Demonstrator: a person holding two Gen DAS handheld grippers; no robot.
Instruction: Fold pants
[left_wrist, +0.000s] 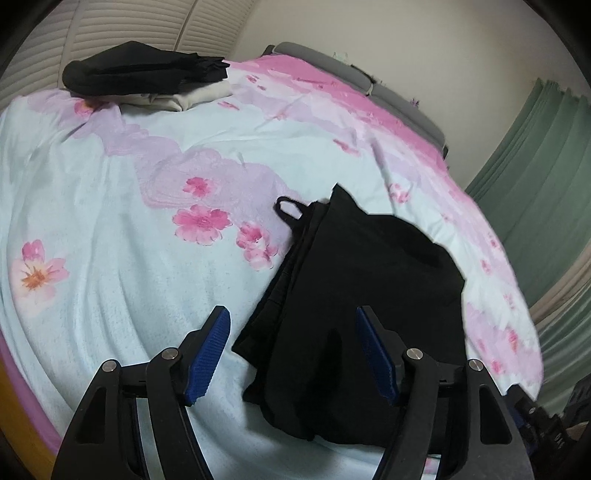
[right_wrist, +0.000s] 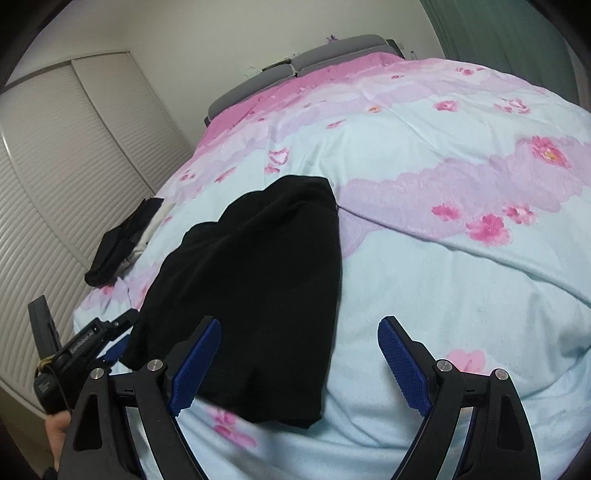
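A stack of folded clothes (left_wrist: 147, 79), black on top of pale grey, sat at the far left edge of the bed, well apart from the black pants (left_wrist: 354, 295) and close to the white slatted closet doors (left_wrist: 122, 22). The bedspread (left_wrist: 110, 221) was soft, wrinkled cotton, pale blue with pink blossoms and a pink band toward the grey padded headboard (left_wrist: 399, 92). The pants lay folded into a thick, matte, roughly rectangular bundle, a thin loop poking out at their far left corner. The left gripper (left_wrist: 293, 354) hung over the pants' near edge, blue ribbed fingers (left_wrist: 210, 358) apart, nothing clamped. The right gripper (right_wrist: 301, 365) hovered beside them, fingers spread wide over bare bedspread. Green curtains (left_wrist: 535, 166) hung right of the pants.
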